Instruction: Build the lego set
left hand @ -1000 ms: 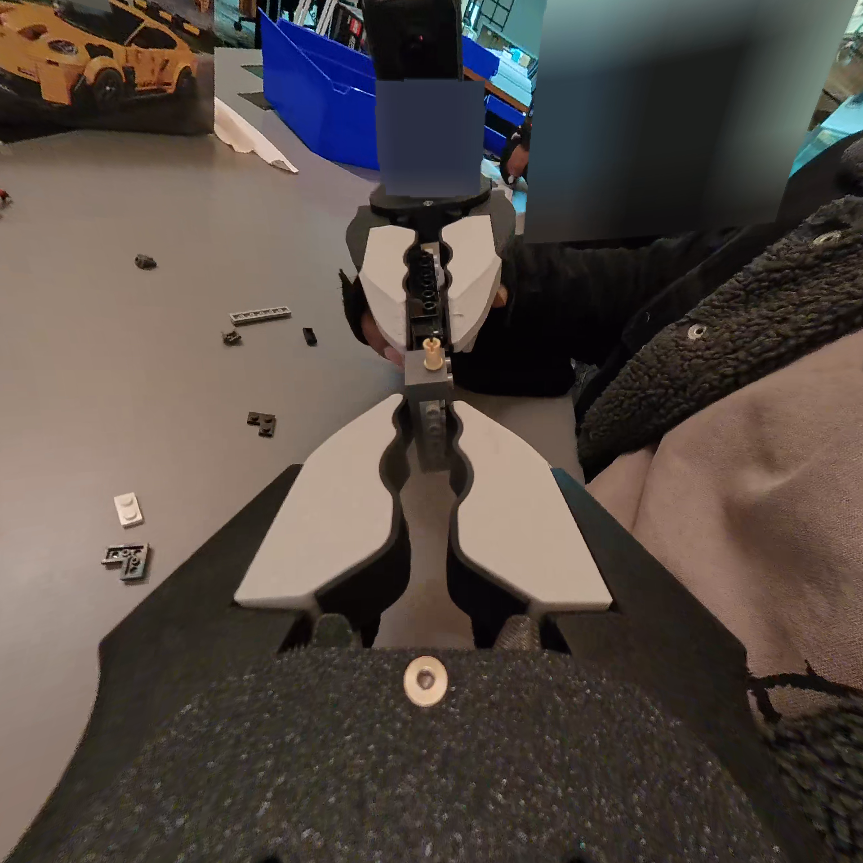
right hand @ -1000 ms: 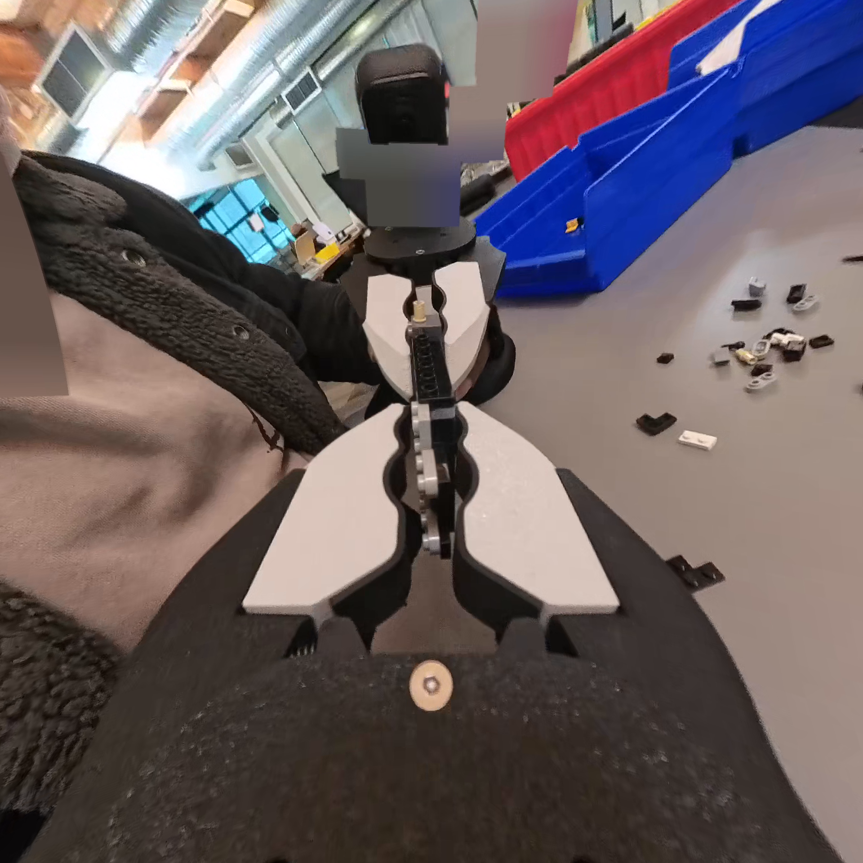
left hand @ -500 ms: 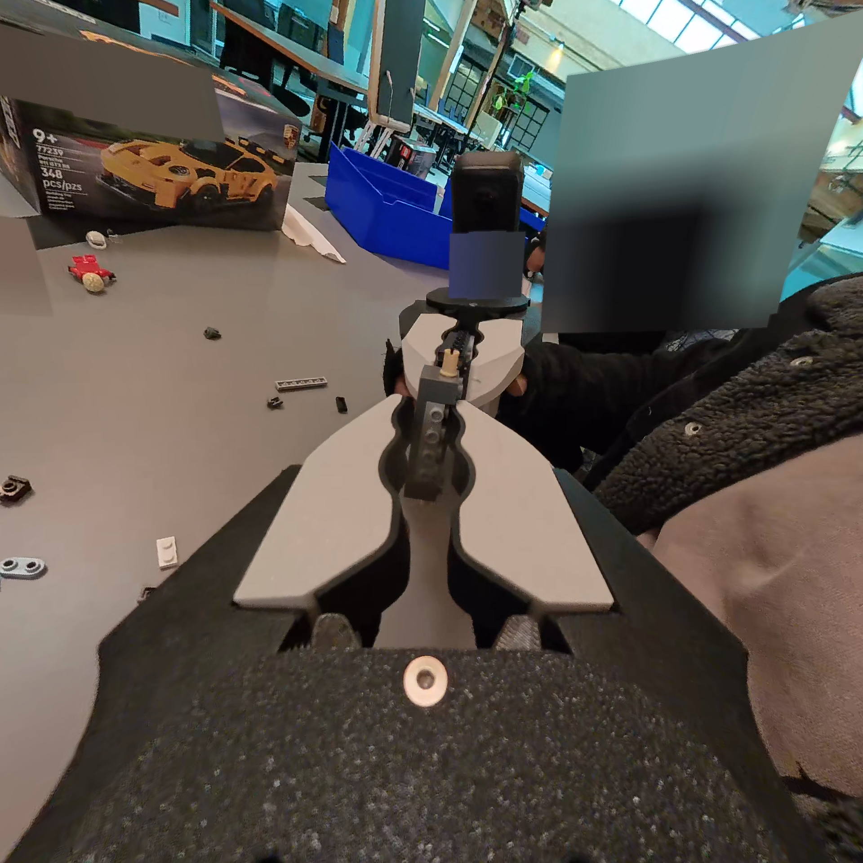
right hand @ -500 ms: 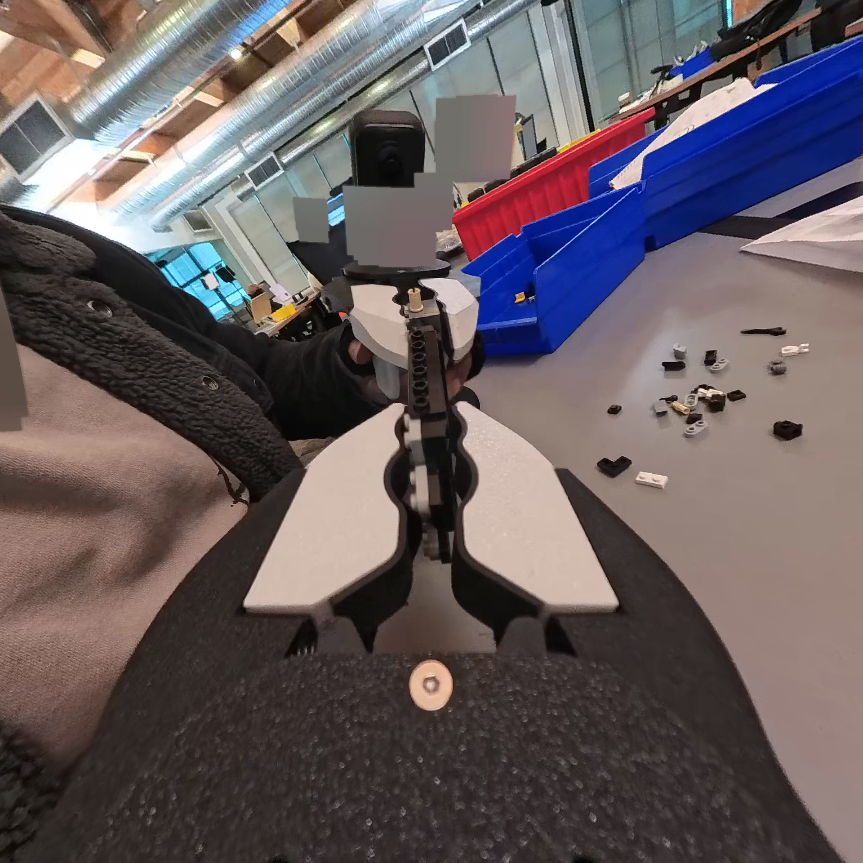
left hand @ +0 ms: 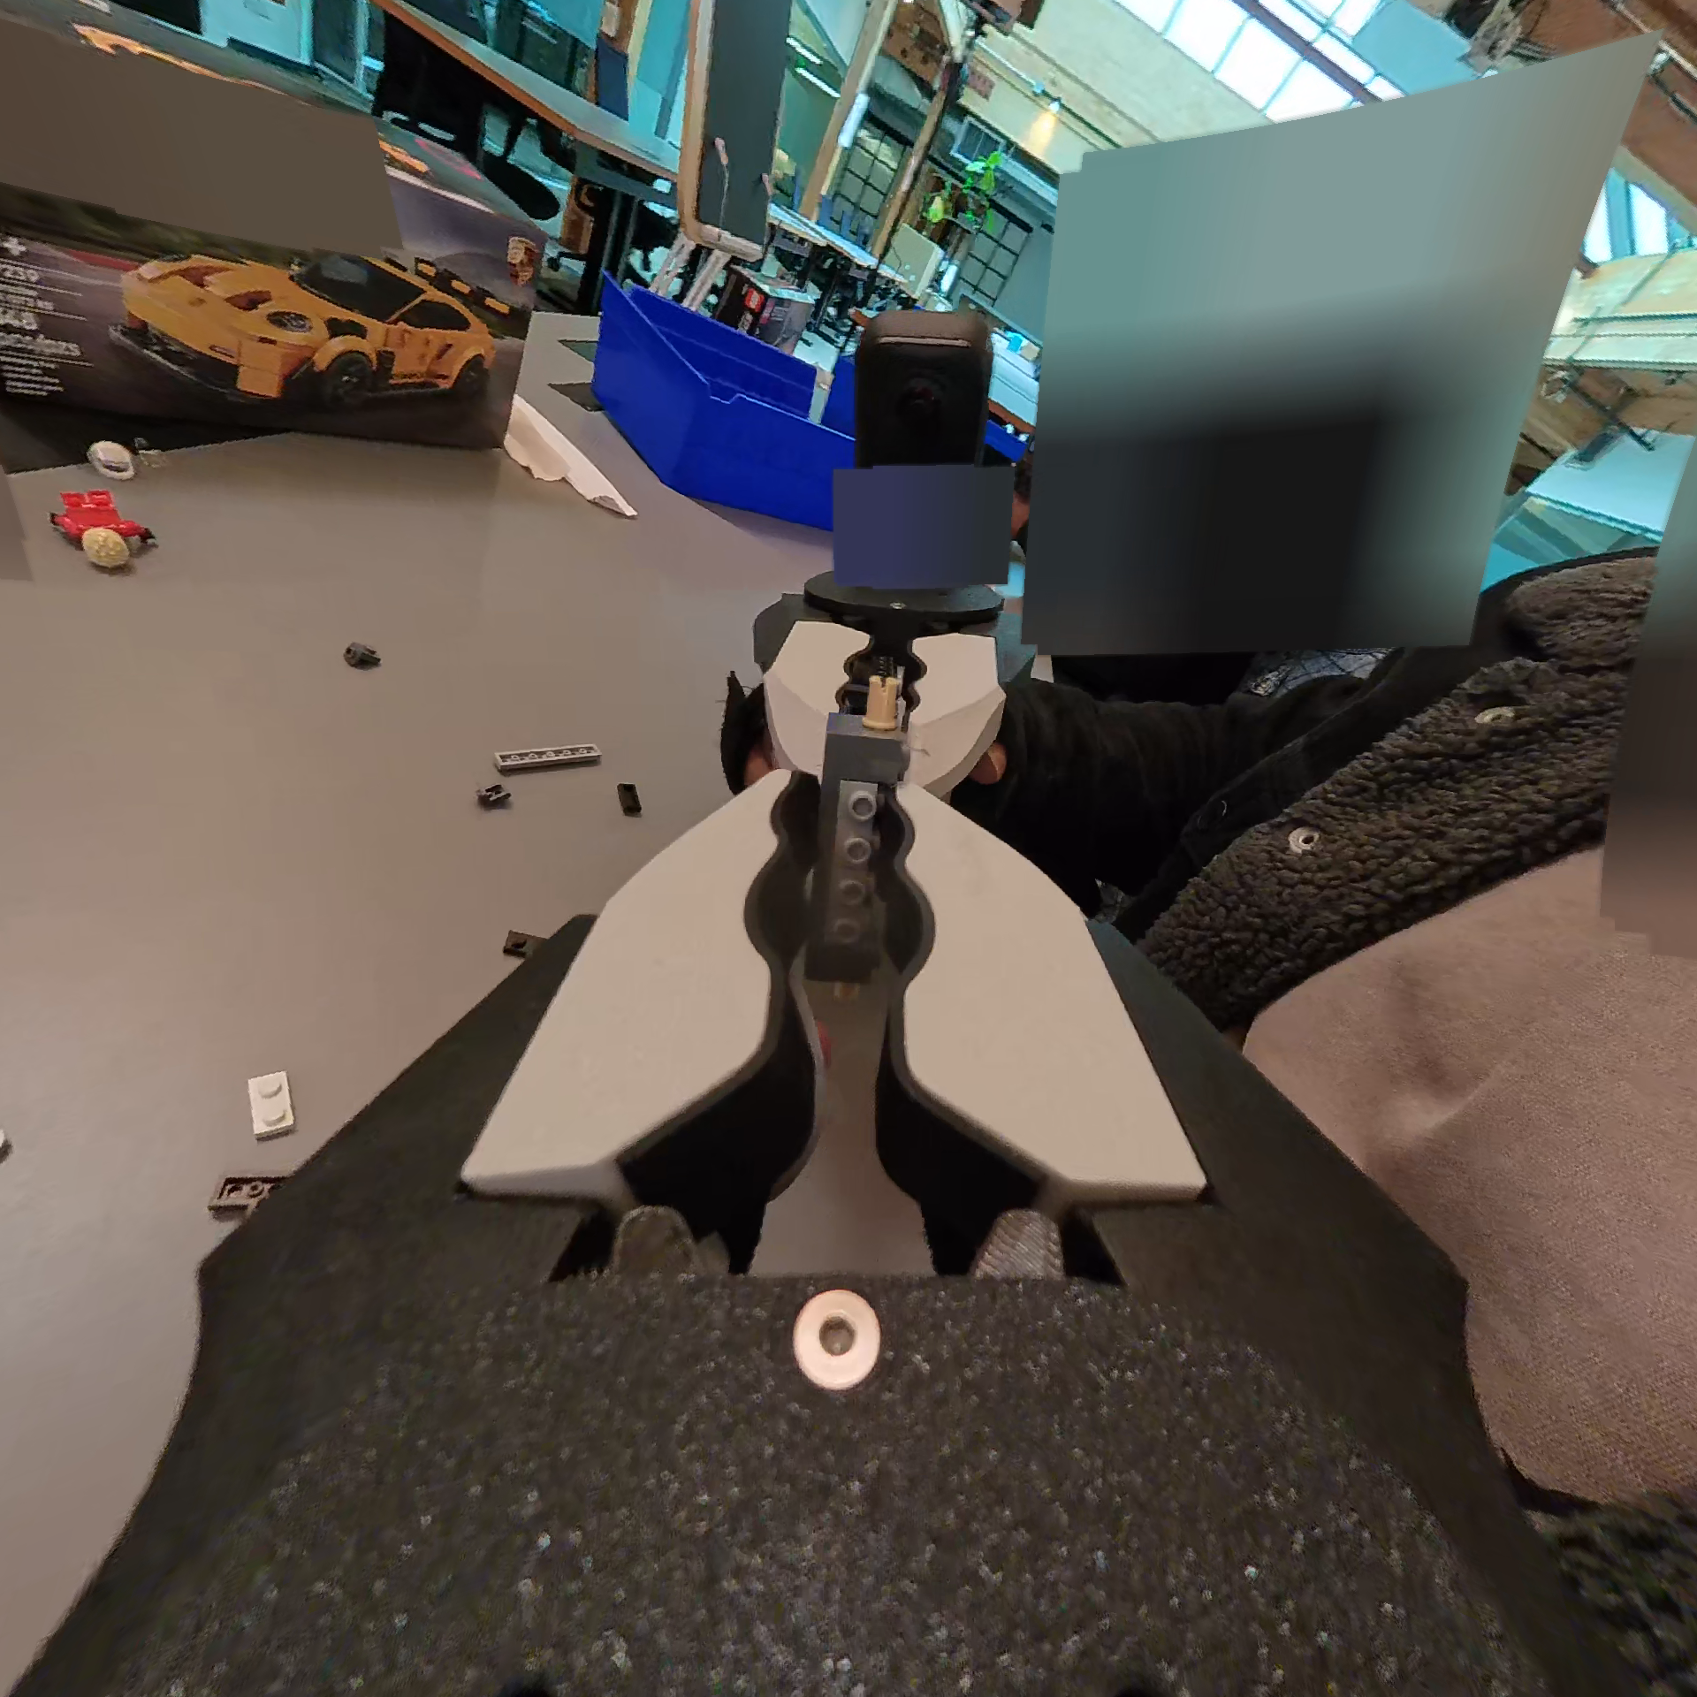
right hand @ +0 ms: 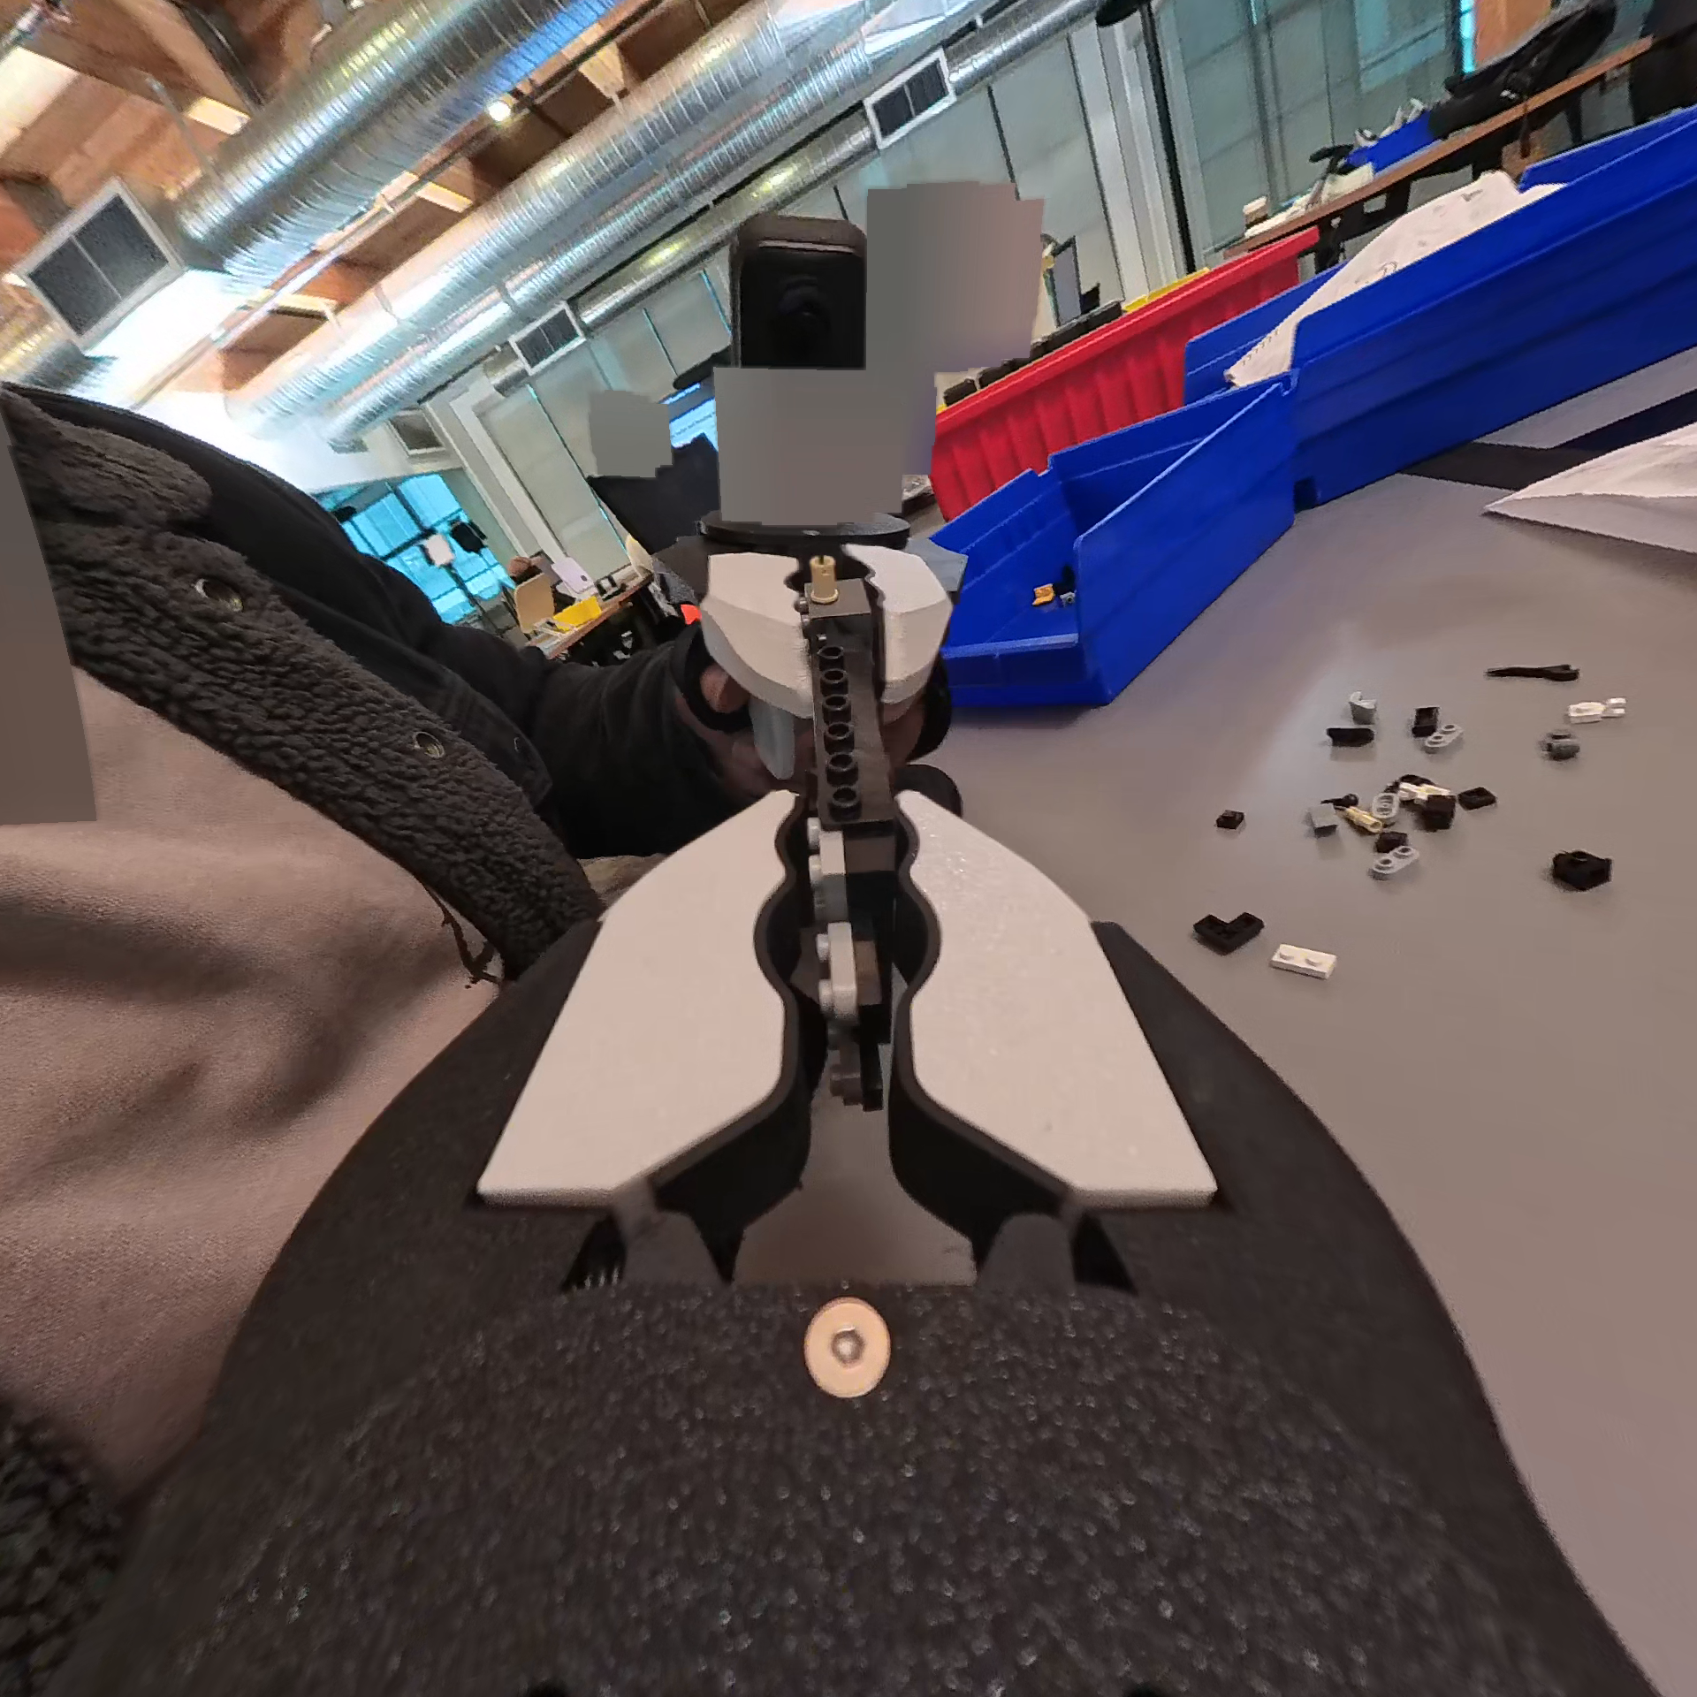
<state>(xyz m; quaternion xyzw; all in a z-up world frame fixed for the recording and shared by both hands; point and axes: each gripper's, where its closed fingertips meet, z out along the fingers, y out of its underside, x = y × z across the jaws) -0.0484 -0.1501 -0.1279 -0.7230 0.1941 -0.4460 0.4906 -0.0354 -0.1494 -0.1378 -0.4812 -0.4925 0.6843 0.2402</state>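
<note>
In the left wrist view my left gripper [left hand: 849,792] is shut on a dark grey studded brick [left hand: 854,872] with a tan pin [left hand: 880,712] at its far end. My right gripper [left hand: 882,684] faces it just beyond, tip to tip, above the grey table [left hand: 275,872]. In the right wrist view my right gripper [right hand: 847,813] is shut on a black studded beam [right hand: 843,725] with light grey plates [right hand: 831,918] on its side. The beam reaches up to the left gripper [right hand: 822,634] and meets the grey brick with the tan pin [right hand: 824,580].
A set box with a yellow car picture [left hand: 275,340] and blue bins [left hand: 725,422] stand at the back. A red bin [right hand: 1102,413] and white paper [right hand: 1607,496] lie farther off. Loose small pieces [right hand: 1396,813] and a white plate [left hand: 271,1102] lie on the table. The person's fleece jacket [left hand: 1377,826] is close. Only a small space, under 4 cm, lies between the two pairs of fingers.
Both grippers have tilted upward together, so more of the room shows. Each still holds its piece, and the two pieces stay end to end.
</note>
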